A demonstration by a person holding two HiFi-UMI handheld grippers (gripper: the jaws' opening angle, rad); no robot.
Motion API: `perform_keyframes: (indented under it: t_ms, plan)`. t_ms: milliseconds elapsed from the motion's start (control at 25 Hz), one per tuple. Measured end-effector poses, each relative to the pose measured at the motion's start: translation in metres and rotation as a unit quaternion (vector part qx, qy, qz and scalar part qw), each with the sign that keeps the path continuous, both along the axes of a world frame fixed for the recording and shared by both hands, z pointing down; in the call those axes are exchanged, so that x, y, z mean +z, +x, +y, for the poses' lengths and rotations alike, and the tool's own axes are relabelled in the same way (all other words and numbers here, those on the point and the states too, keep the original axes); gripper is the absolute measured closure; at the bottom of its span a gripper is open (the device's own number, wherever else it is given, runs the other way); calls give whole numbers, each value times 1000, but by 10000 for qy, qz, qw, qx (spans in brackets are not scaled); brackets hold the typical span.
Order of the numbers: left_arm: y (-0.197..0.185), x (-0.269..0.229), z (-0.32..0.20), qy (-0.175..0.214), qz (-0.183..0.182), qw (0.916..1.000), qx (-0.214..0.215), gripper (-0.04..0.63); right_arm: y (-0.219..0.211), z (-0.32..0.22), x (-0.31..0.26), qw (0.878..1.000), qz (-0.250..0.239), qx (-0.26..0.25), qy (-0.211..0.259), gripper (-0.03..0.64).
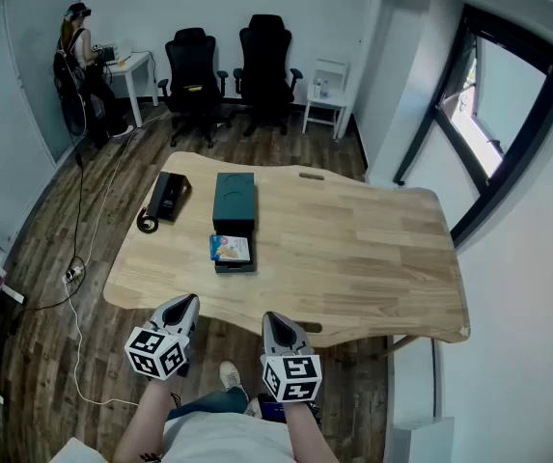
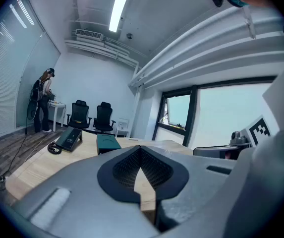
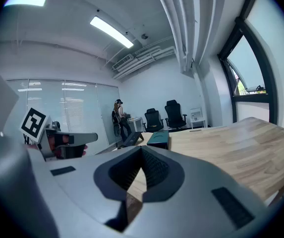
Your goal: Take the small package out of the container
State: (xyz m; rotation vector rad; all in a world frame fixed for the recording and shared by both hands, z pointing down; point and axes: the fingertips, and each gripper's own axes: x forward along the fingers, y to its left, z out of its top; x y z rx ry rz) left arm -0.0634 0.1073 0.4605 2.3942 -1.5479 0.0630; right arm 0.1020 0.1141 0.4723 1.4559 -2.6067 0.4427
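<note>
Head view is showing the small package [image 1: 230, 248], its blue and colourful print too small to read, lying in the pulled-out drawer [image 1: 235, 264] of the dark green container [image 1: 235, 199] on the wooden table [image 1: 373, 249]. Both gripper views are showing only the container's top and not the package. A black device [image 1: 170, 195] with a cord is lying just beside the container, on its left. The left gripper [image 1: 187, 303] and the right gripper [image 1: 272, 319] are hovering at the near table edge, well apart from the container, each with its jaws pressed together on nothing.
</note>
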Motion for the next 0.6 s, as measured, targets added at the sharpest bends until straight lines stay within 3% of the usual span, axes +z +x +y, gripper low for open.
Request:
perform_keyframes:
  t_ms: [600]
  plan:
    - [-14,2,-6,-13,364,9989,-302,595,1,-5,1,9991,-381,-156,-73,612]
